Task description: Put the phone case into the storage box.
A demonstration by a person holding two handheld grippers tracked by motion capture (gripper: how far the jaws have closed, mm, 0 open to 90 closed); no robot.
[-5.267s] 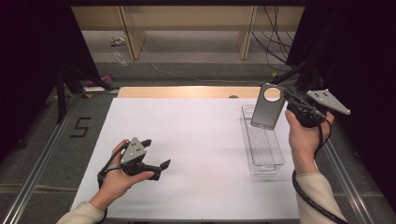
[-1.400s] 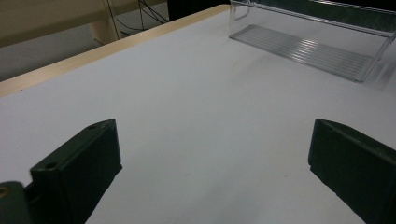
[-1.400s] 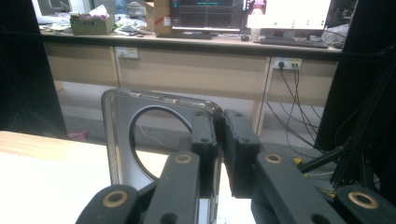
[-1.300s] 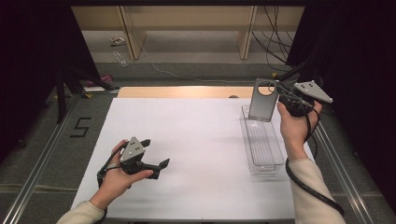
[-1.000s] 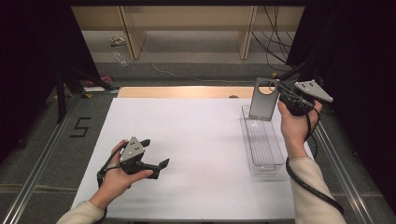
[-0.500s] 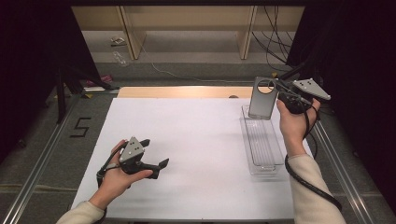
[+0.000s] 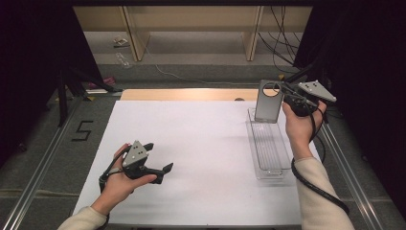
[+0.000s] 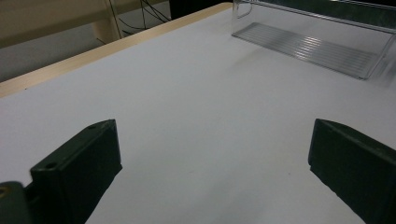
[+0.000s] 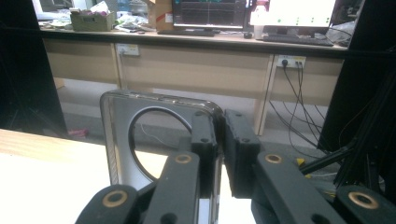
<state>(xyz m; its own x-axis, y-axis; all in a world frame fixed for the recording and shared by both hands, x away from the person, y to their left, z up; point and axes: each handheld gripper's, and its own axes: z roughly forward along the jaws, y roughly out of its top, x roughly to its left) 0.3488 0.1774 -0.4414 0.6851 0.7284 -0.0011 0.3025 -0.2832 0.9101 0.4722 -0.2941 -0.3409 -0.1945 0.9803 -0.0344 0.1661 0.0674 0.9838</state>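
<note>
Right gripper view, grey panel (image 9: 120,140) clamped between jaws

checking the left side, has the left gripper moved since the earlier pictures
No. The left gripper sits at the same spot on the white table, same gap from its near edge.

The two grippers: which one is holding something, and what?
The right gripper, raised over the far end of the clear tray, is shut on a grey plate with a round hole. The left gripper is open and empty.

1 grey plate (image 7: 267,101), 1 clear tray (image 7: 268,149), 2 grippers.
</note>
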